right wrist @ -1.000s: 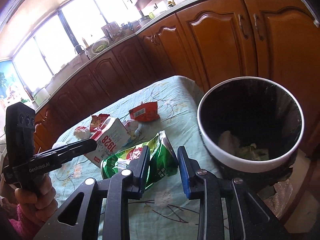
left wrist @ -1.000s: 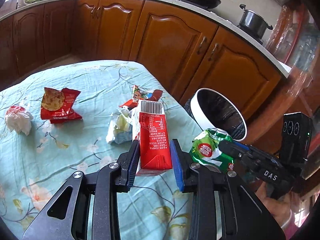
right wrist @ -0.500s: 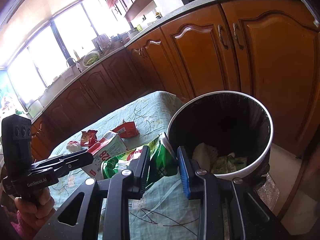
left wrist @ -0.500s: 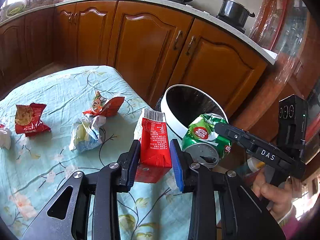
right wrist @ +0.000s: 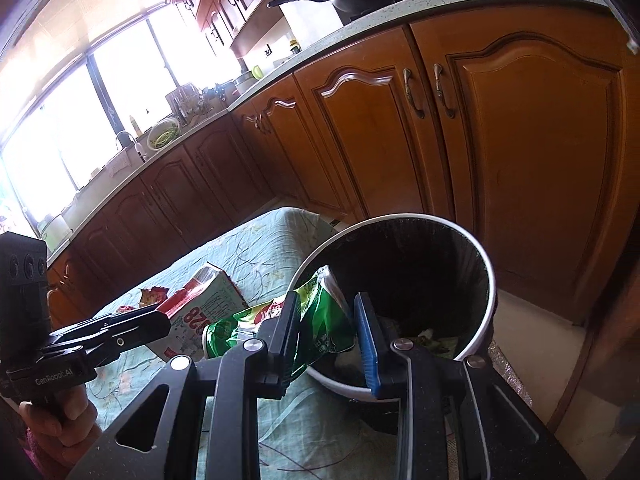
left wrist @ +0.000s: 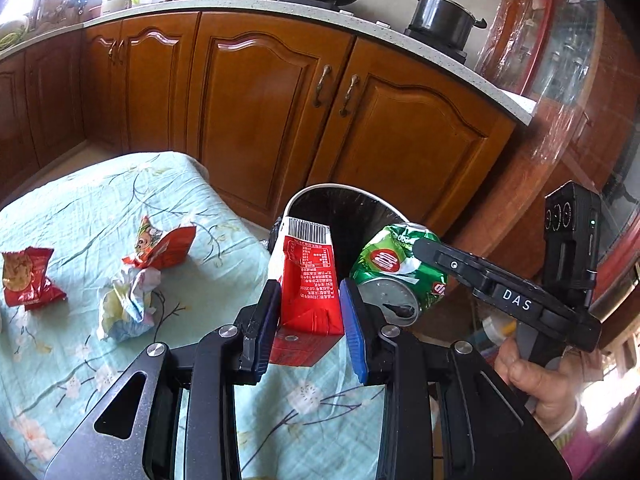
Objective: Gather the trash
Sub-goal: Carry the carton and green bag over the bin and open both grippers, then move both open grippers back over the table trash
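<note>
Two grippers, each gripping one piece of trash. Left gripper (left wrist: 309,312): blue pads pressed on both sides of one red carton (left wrist: 308,276), barcode end up, lifted off the table at its edge, just before the bin. Right gripper (right wrist: 328,336): one crumpled green snack bag (right wrist: 316,320) between the fingers, left pad against it, right pad slightly off it, so firmness of hold unclear; bag hanging over the bin's near rim. One round white-rimmed bin (right wrist: 486,280), black liner, some scraps at the bottom. Left on the floral tablecloth (left wrist: 80,208): two red wrappers (left wrist: 164,246) (left wrist: 26,276) and one crumpled pale wrapper (left wrist: 128,306).
</note>
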Demonstrator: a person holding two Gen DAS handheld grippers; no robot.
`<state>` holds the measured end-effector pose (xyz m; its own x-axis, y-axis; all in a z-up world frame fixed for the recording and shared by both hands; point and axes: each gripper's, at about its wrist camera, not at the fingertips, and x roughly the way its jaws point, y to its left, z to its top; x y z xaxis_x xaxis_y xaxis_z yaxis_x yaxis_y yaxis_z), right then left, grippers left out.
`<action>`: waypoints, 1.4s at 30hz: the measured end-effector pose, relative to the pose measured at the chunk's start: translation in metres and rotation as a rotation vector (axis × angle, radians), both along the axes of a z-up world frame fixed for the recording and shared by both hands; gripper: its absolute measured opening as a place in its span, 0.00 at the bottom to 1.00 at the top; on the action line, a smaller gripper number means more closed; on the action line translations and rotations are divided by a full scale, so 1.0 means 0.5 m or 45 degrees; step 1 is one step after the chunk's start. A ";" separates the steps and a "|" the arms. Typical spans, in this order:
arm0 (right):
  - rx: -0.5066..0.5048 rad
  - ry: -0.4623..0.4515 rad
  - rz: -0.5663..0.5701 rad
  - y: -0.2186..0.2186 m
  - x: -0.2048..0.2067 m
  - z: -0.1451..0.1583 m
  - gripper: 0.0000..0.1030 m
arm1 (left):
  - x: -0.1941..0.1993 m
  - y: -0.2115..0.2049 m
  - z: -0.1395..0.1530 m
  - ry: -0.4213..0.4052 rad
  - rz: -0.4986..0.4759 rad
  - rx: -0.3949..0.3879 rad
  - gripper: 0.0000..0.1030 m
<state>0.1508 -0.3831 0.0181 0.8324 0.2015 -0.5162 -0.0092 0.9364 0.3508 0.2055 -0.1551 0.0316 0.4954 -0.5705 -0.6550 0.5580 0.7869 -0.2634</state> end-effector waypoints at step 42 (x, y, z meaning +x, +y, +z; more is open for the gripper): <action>-0.026 0.087 -0.113 -0.094 0.073 -0.040 0.71 | 0.113 -0.193 -0.062 0.088 -0.067 0.079 0.58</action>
<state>0.1871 -0.4298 -0.0021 0.8092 0.1179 -0.5756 0.0971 0.9394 0.3289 0.2622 -0.2514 0.0005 0.4184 -0.5516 -0.7216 0.5809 0.7732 -0.2543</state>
